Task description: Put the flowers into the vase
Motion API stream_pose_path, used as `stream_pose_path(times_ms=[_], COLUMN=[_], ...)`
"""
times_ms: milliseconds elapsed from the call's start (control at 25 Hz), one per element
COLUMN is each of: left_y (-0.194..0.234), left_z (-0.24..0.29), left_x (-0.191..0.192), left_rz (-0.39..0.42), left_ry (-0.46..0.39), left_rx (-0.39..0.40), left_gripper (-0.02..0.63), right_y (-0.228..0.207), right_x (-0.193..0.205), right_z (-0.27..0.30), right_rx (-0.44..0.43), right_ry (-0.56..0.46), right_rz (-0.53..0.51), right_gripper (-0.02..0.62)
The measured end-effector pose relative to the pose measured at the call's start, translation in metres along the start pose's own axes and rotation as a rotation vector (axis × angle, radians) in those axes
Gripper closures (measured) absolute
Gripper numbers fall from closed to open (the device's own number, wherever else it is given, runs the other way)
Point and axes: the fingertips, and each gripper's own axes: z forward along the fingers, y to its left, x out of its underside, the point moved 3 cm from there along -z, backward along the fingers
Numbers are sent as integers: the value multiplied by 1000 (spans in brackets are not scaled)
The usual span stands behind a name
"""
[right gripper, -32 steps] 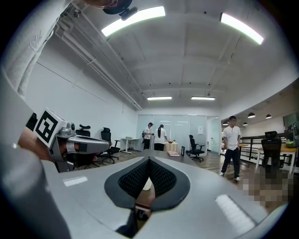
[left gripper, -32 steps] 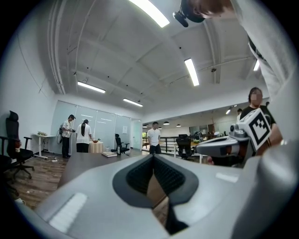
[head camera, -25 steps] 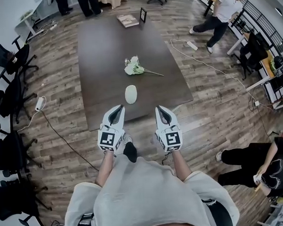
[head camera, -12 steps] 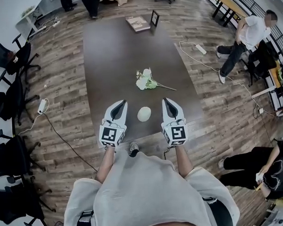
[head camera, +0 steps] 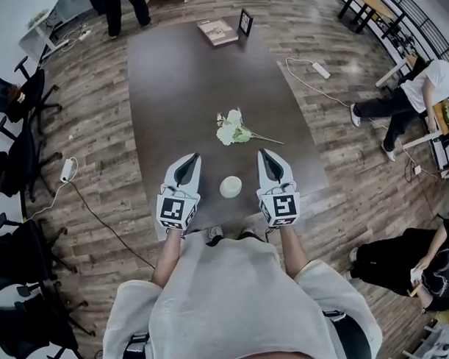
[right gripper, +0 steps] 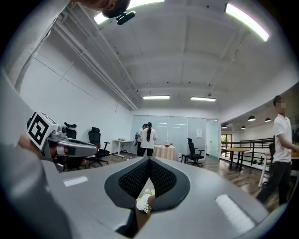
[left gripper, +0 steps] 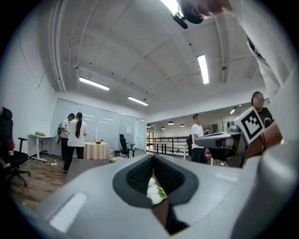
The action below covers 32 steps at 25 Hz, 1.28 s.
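In the head view the task looks barely begun. The flowers [head camera: 232, 128] lie on their side near the middle of the dark tabletop [head camera: 177, 88], with the stem trailing off to the right. The white vase [head camera: 231, 187] stands near the close edge, apart from them and with nothing in it that I can see. The left tool [head camera: 192, 163] and the right tool [head camera: 263, 159] are held level on either side of the vase without touching it. Both are clenched on nothing, tips aimed toward the flowers, so I judge that picking up the flowers and setting them in the vase are both still to do. From above the vase is only a pale oval, and its mouth cannot be made out. At the far end lie a book [head camera: 218, 32] and a small picture frame [head camera: 244, 22], too small to read, and people at the picture's edges are partly cut off. In the left gripper view that tool's jaws meet at the tips with nothing between them. A scrap of white and green from the flowers [left gripper: 154, 191] shows far ahead through the small gap behind the tips. The tool's own body hides the vase, and the right tool [left gripper: 219, 140] juts in at the right. In the right gripper view the jaws are likewise pressed together and empty. Only a bit of the flowers [right gripper: 143, 201] peeks through, the vase is again hidden, and the left tool [right gripper: 70, 148] shows at the left edge.
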Motion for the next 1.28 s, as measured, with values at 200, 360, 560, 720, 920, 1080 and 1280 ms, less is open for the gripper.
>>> stream_pose_path(times_ms=[200,360,560,720,920,1080,1280], left_y=[-1,-5,-6,-10,-12,-11,-18], left_z=[9,14,22,27,22,23,24], left_x=[5,18,39,60,89,101,112], left_rz=[-8,-29,-57,-79,-116,-133,-117], left_ry=[18,51,94,129,186,198,205], left_rx=[-45,-81,-111,-118,-133,-146,-90], left_gripper=[595,595,595,595,595,595,595], right_y=[-14,-26,-36,-43,-49,-58,-63], right_x=[8,22,50,75,101,119,131], right_z=[6,9,15,17,21,24,28], right_rx=[-38,-70,-97,-105,-113,-105,-100], right_ry=[13,41,93,147,200,226,251], right_rz=[15,31,55,71,82,94,95], right_gripper=[597,597,597,597,597,597,597])
